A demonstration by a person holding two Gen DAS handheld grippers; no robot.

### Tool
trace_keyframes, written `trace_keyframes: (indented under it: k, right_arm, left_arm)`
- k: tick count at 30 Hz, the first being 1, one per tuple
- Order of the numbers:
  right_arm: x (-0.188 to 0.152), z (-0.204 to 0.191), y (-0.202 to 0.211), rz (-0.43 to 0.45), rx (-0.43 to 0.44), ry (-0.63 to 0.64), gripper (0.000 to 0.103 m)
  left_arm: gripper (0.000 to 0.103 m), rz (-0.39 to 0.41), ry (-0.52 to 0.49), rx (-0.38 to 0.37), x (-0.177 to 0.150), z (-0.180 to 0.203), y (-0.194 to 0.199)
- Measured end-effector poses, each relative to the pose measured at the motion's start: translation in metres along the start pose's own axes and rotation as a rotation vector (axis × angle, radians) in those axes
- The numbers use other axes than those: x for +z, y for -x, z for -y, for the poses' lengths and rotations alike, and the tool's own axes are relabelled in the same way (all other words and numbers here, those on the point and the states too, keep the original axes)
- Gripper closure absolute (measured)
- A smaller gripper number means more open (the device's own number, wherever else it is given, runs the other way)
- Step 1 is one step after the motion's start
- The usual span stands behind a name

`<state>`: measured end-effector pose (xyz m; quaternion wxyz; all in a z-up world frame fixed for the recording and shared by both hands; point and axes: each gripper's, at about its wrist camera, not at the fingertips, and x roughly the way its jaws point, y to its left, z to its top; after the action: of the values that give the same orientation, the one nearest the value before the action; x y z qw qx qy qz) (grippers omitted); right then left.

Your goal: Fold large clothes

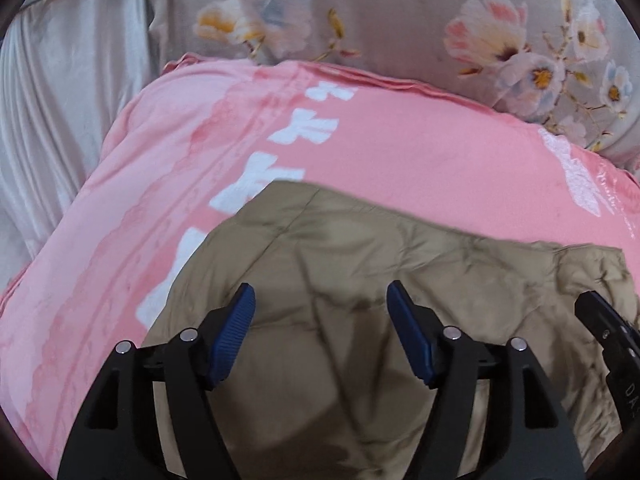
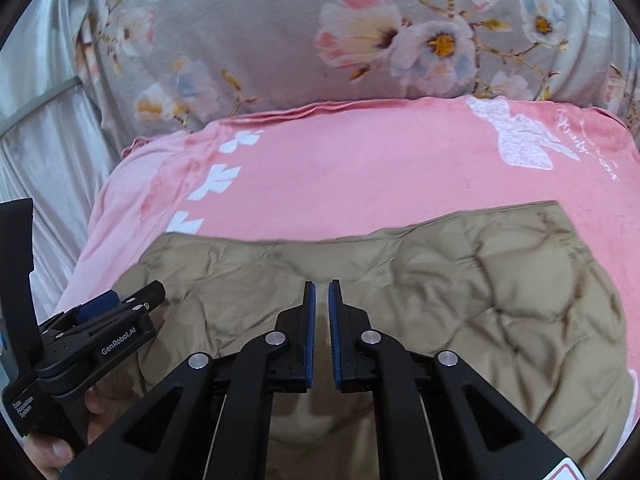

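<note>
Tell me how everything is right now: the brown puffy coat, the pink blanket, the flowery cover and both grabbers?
Tan quilted jacket: lying folded and flat on the blanket, not held.
Pink blanket: spread out under the jacket.
Floral cover: bunched up behind the blanket.
Left gripper: jaws open, empty, above the jacket.
Right gripper: jaws nearly shut, a narrow gap, nothing between them.

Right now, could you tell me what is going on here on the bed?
A person is folding a tan quilted garment that lies on a pink blanket, holding a pair of tongs in each hand. The left tongs stand open above the garment with nothing between them. The right tongs are almost closed and also hold nothing. The garment lies loose on the blanket, its far edge fairly straight.
</note>
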<state>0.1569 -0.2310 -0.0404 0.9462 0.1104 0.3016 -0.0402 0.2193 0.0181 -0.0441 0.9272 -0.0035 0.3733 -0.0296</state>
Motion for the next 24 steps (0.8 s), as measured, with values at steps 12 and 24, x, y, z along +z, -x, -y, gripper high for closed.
trace_keyframes:
  k: [12, 24]
  right_arm:
    - [-0.035, -0.004, -0.042, -0.037, -0.019, 0.0, 0.101]
    - [-0.041, -0.01, -0.051, -0.035, -0.063, 0.041, 0.102]
  left_arm:
    - [0.032, 0.025, -0.01, 0.04, -0.027, 0.0, -0.024]
    - [0.032, 0.056, -0.05, 0.099, -0.036, 0.012, -0.03]
